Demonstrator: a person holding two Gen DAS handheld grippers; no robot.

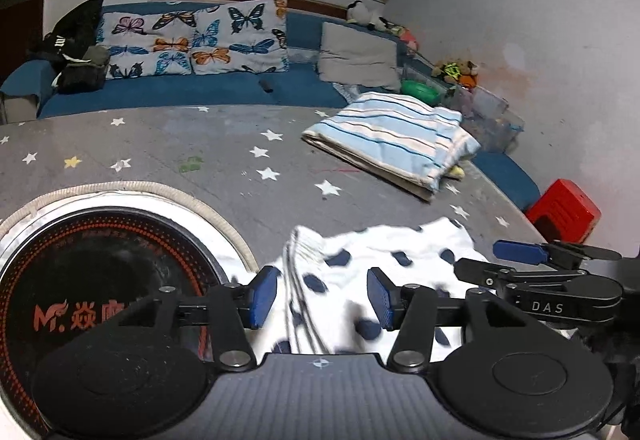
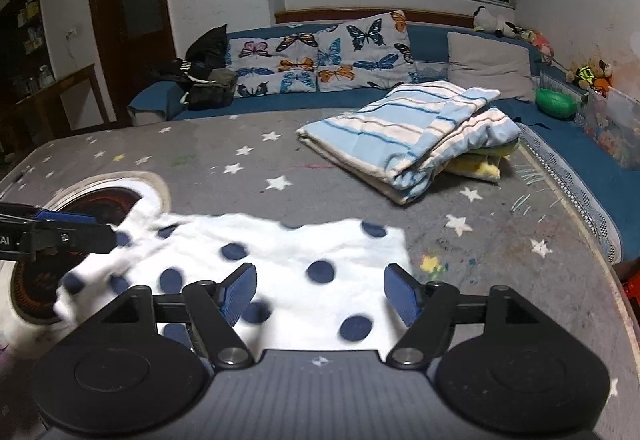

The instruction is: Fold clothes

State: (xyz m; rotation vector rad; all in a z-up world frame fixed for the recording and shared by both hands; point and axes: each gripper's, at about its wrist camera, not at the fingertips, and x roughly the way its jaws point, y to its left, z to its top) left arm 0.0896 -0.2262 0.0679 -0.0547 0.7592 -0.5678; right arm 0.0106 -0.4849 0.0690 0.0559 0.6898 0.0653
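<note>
We held both tongs, left (image 1: pixel 322 298) and right (image 2: pixel 320 294), parted and empty above the white navy-dotted cotton garment (image 2: pixel 280 252), apparently just released to settle flat.

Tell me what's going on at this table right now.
A person is folding clothes with a handheld gripper in each hand. The left gripper and right gripper both stand open over a white garment with navy polka dots, which lies on the grey star-print table cover, not gripped. Its left end drapes over a round induction cooktop. A folded blue striped blanket sits farther back.
</note>
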